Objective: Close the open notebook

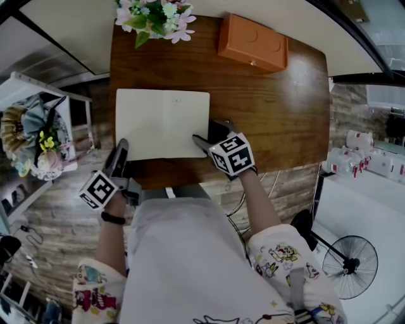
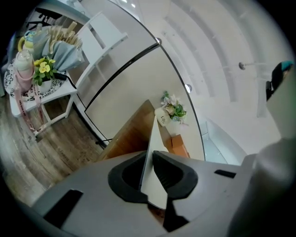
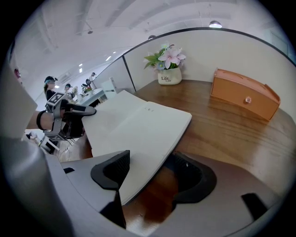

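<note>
The open notebook (image 1: pixel 162 123) lies flat with blank cream pages on the wooden table (image 1: pixel 285 114). My left gripper (image 1: pixel 120 152) is at its near left corner. In the left gripper view my left gripper (image 2: pixel 150 180) is shut on a thin edge of the notebook (image 2: pixel 155 152), which runs edge-on between the pads. My right gripper (image 1: pixel 205 140) is at the near right corner. In the right gripper view the notebook (image 3: pixel 134 129) reaches between the spread jaws of my right gripper (image 3: pixel 152 176); one pad sits over the page and the other stands clear of the edge.
An orange box (image 1: pixel 253 43) and a pot of flowers (image 1: pixel 155 16) stand at the table's far edge. A side stand with bouquets (image 1: pixel 31 139) is to the left. A floor fan (image 1: pixel 351 266) is at the lower right.
</note>
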`<state>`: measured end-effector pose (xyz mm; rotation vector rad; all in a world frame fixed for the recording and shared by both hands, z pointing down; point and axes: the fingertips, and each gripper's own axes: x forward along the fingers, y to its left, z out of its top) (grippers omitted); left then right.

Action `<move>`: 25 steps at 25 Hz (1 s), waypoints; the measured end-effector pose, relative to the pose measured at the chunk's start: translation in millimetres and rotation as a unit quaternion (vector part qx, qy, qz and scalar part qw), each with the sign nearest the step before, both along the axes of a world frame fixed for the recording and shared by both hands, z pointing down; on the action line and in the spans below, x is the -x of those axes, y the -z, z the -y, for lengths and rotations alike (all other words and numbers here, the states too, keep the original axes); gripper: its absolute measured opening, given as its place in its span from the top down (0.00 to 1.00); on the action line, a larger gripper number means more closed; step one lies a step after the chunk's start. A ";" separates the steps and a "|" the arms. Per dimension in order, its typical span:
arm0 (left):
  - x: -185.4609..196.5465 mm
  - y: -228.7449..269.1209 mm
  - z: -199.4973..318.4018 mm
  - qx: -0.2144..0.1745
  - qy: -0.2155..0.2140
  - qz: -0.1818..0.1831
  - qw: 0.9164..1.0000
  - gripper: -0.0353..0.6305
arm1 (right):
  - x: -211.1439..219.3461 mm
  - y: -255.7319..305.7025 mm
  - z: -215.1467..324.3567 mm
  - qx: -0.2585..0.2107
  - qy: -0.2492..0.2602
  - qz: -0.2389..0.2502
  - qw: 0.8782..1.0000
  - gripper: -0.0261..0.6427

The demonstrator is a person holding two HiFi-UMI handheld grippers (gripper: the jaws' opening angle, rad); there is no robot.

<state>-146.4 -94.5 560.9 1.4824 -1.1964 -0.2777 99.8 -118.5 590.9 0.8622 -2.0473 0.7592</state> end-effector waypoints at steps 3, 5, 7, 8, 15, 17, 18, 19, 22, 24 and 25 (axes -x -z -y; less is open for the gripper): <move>-2.2 7.1 0.0 -0.015 -0.002 0.003 1.000 0.91 | -0.5 0.8 -0.1 -0.005 -0.005 0.002 1.000 0.54; -4.7 12.6 0.4 -0.026 -0.003 -0.001 1.000 0.92 | -0.9 1.1 0.0 -0.005 -0.006 0.002 1.000 0.54; -6.8 17.1 0.7 -0.033 -0.004 -0.004 0.999 0.93 | -0.9 0.9 0.3 -0.003 -0.007 0.002 1.000 0.54; -8.0 19.4 0.8 -0.036 -0.006 -0.004 0.999 0.93 | -0.9 0.8 0.3 -0.002 -0.007 0.001 1.000 0.54; -9.0 27.7 -13.7 -0.033 -0.011 0.005 0.999 0.94 | 2.5 1.3 -1.7 0.001 -0.002 0.000 1.000 0.54; -10.0 28.9 -19.5 -0.032 -0.009 0.005 0.999 0.94 | 2.5 1.1 -3.0 0.002 -0.001 0.001 1.000 0.54; -10.5 29.4 -22.0 -0.032 -0.008 0.006 0.999 0.94 | 2.4 1.1 -3.8 0.002 -0.001 0.001 1.000 0.54; -11.0 30.2 -23.8 -0.031 -0.008 0.008 0.999 0.94 | 2.3 1.1 -4.5 0.001 -0.001 0.002 1.000 0.54; -13.6 33.7 -24.5 -0.036 -0.010 0.010 0.999 0.94 | 2.1 1.0 -4.5 0.000 -0.003 0.005 1.000 0.54; -13.8 34.2 -24.1 -0.035 -0.012 0.017 0.999 0.94 | 1.6 0.7 -4.0 0.001 -0.004 0.006 1.000 0.54; -13.8 34.4 -24.1 -0.034 -0.014 0.020 0.999 0.94 | 1.0 0.5 -4.1 0.001 -0.005 0.006 1.000 0.54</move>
